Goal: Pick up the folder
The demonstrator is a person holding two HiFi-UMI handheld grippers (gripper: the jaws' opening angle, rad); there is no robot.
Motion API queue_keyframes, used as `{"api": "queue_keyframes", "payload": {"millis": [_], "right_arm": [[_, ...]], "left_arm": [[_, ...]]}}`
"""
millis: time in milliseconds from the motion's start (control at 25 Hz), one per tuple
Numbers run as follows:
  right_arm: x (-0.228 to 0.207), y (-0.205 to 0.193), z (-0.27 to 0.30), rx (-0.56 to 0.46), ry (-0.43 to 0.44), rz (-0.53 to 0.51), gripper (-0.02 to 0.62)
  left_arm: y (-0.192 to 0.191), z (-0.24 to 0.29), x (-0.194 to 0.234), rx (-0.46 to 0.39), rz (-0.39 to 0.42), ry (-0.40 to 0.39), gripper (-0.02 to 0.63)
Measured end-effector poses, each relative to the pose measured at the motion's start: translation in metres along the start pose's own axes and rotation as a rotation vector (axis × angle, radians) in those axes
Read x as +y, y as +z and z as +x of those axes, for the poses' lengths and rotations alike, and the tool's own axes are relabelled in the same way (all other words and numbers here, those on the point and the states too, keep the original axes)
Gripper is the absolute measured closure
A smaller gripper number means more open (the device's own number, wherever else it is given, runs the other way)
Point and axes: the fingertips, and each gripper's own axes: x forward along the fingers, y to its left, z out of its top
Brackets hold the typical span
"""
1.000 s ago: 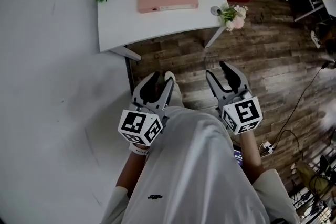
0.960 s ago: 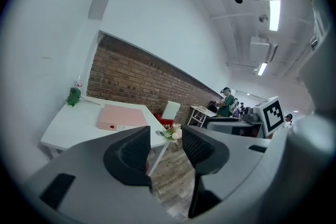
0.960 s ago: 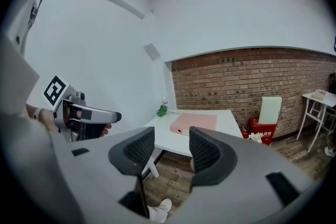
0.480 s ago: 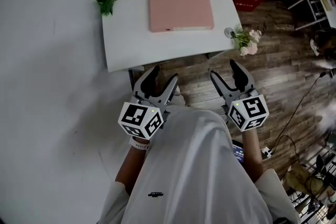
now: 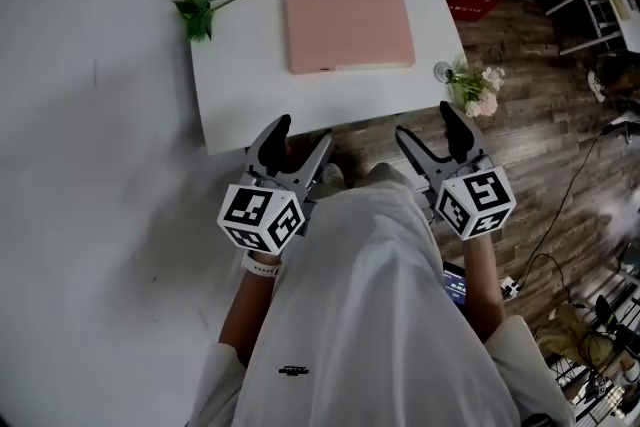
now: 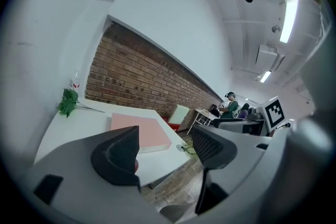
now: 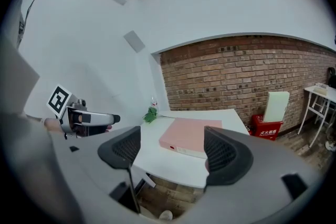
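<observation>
Closest to you, left gripper (image 5: 300, 137) & right gripper (image 5: 428, 123) sit just short of the table (image 5: 240, 90), jaws opening, nothing between them. The pink folder (image 5: 348, 27) lies flat mid-table, well apart from both, its long edge toward you. Come in low & level, one gripper per near corner, and get a lower jaw under that edge before closing. Avoid the flowers (image 5: 476, 87) at the right corner; the green sprig (image 5: 195, 10) is far left.

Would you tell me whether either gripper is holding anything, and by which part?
Nothing is held: the left gripper and right gripper are empty, jaws opening, short of the folder on the table.
</observation>
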Motion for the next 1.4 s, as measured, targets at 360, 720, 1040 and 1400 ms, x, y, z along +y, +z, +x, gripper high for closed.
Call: {"api": "queue_keyframes", "payload": {"millis": [360,720,1040,1400], "right_arm": [[-0.025,-0.006,0.037,0.051,0.036,0.020,0.175],[-0.074,-0.007,0.081,0.099,0.030,0.034,0.161],[-0.120,-0.021,0.126,0.159,0.015,0.100,0.133],[-0.150,-0.040,0.181,0.222,0.021,0.141,0.127]], "left_arm": [[-0.006,0.033,0.022,0.085,-0.047,0.024,0.276],[-0.010,0.089,0.052,0.161,-0.095,0.057,0.276],[-0.023,0.132,0.090,0.231,-0.160,0.108,0.270],[-0.028,0.164,0.119,0.276,-0.177,0.138,0.269]]}}
